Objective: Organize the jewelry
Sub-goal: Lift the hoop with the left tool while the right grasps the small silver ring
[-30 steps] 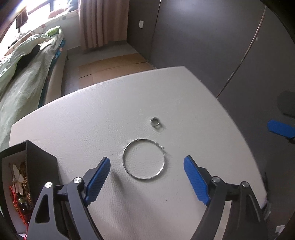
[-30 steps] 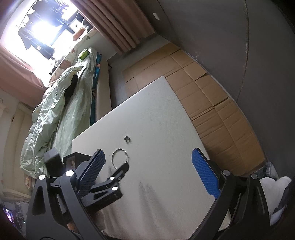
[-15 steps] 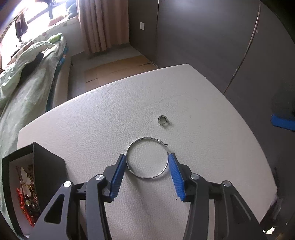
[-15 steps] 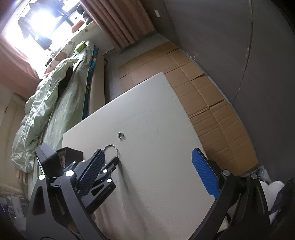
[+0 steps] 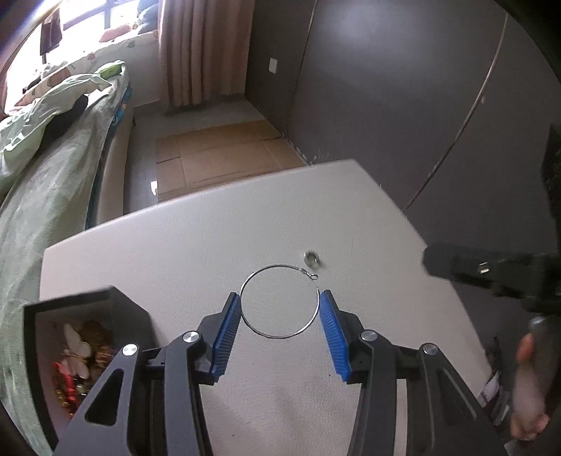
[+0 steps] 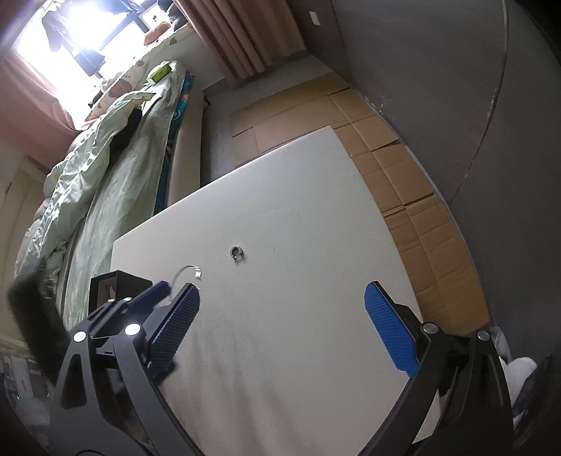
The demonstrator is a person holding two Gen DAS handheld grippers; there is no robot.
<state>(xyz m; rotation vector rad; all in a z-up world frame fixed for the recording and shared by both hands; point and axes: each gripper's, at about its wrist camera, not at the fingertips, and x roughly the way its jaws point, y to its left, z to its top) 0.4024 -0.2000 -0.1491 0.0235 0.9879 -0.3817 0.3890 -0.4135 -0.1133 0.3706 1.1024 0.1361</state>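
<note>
Broadly, white table (image 5: 217,245) is topped w/ black box (image 5: 87,308) at left, holding butterfly piece (image 5: 75,347) & red/gold bits. Hoop earring (image 5: 280,301) is pinched betw. left gripper (image 5: 280,336) pads; small ring (image 5: 311,259) lies just beyond. Right gripper (image 6: 280,312) is held wide, empty.

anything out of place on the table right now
One small silver ring lies loose on the white table, outside the black jewelry box. The large hoop earring is out too, but gripped between the left gripper's pads.

walls (image 5: 403,87) dark grey | floor (image 6: 403,175) cardboard-covered | bed (image 6: 105,182) (green quilt) under bright window (image 6: 94,31)
</note>
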